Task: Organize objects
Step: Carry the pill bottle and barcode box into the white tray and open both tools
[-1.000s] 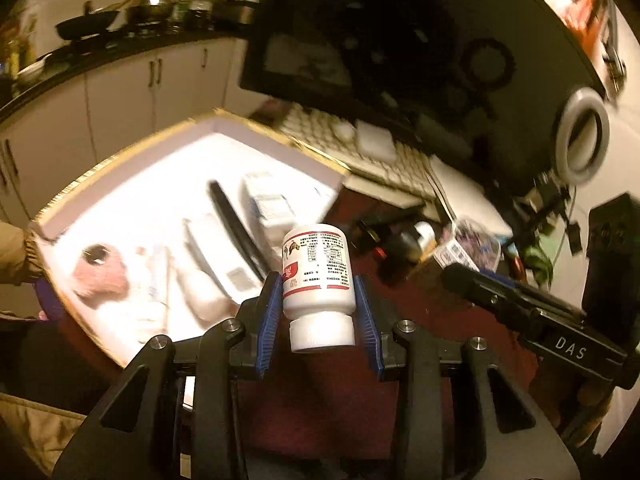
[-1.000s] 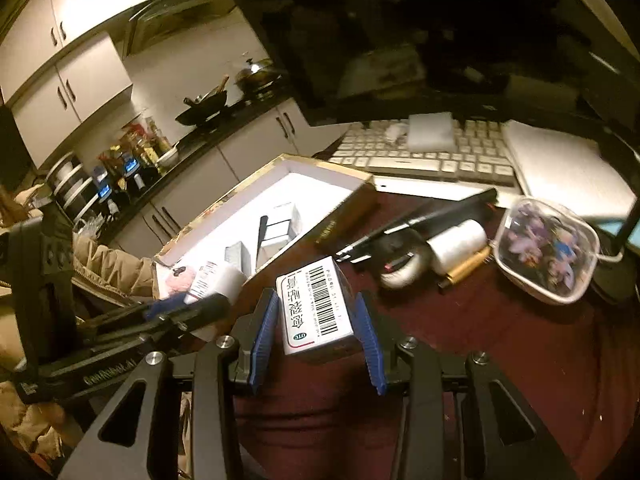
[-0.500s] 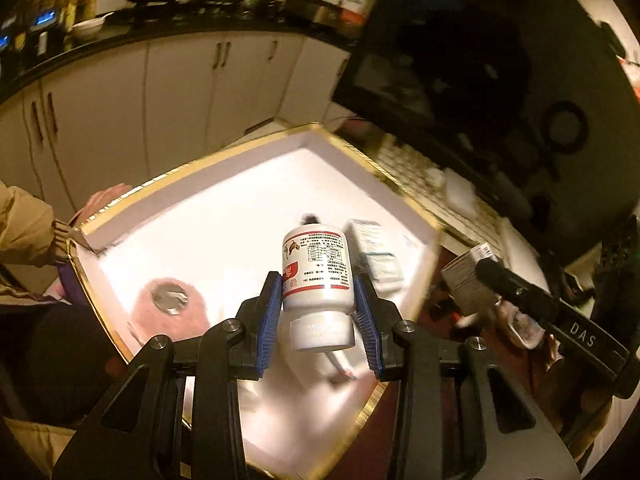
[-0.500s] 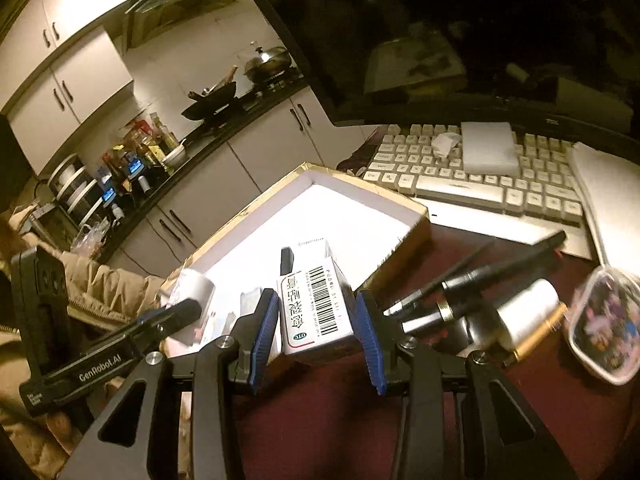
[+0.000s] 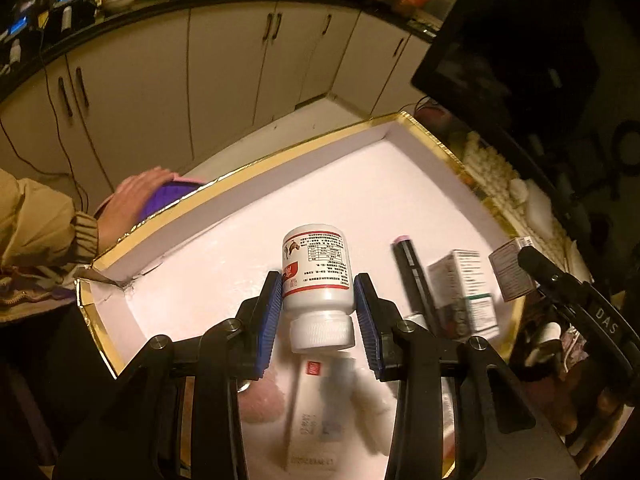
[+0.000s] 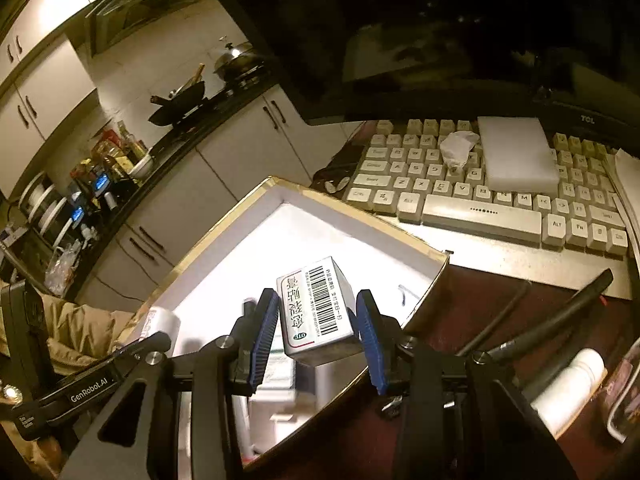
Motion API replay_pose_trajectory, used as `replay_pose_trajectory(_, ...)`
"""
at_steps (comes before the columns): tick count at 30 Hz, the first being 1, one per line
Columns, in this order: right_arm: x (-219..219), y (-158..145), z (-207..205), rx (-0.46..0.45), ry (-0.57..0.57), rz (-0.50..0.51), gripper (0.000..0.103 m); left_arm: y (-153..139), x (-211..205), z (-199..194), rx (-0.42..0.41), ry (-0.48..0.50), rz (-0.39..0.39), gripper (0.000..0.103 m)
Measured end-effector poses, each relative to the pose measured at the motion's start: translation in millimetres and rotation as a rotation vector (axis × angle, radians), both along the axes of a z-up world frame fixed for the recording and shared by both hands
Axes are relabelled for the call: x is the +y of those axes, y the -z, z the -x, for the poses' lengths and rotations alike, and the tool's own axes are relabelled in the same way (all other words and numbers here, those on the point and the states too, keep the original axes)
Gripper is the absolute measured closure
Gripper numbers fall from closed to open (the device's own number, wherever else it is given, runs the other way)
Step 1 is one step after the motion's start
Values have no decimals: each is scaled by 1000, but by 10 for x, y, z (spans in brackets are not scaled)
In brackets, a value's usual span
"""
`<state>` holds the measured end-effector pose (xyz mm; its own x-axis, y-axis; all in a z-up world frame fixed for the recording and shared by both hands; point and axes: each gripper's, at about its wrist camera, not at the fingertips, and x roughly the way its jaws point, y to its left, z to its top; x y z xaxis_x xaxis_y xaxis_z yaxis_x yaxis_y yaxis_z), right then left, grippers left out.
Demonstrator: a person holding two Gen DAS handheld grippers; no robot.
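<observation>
My left gripper [image 5: 318, 316] is shut on a white pill bottle [image 5: 316, 276] with a red-striped label, cap toward me, held above the white gold-rimmed box [image 5: 424, 136]. My right gripper [image 6: 318, 336] is shut on a small white carton [image 6: 316, 306] with a barcode, held over the same box's [image 6: 360, 212] near right edge. The carton [image 5: 510, 270] and right gripper also show at the right of the left wrist view. Inside the box lie a black pen [image 5: 412, 276], a green-and-white carton [image 5: 464, 284] and blurred white packets.
A person's hand [image 5: 132, 200] rests on a purple thing at the box's far left rim. A beige keyboard [image 6: 480, 188] with a white pad on it lies under a dark monitor [image 6: 440, 32]. Pens [image 6: 560, 312], a white tube and a clear case lie on the dark red tabletop.
Both grippers have moved further over the white box with their loads still held. The left one now looks at the box's far corner; the right one has crossed the near rim.
</observation>
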<state>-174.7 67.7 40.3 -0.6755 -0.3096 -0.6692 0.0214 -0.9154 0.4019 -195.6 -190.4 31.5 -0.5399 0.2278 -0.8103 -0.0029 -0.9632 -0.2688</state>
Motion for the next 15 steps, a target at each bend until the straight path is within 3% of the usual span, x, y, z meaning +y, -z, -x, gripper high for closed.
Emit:
replay_pose_trajectory(6,-44,98,58,-16,-2,-6,63,20,-39,105,-12,-27,11,67)
replay_pose_trajectory(10,-51,135,76,-22,0,-16,63,106,17,209,-73,-3,15,67)
replay_pose_trajectory(15,-85,163,80,-25,-4,-30,63,97,86,189,-74,25,53,67)
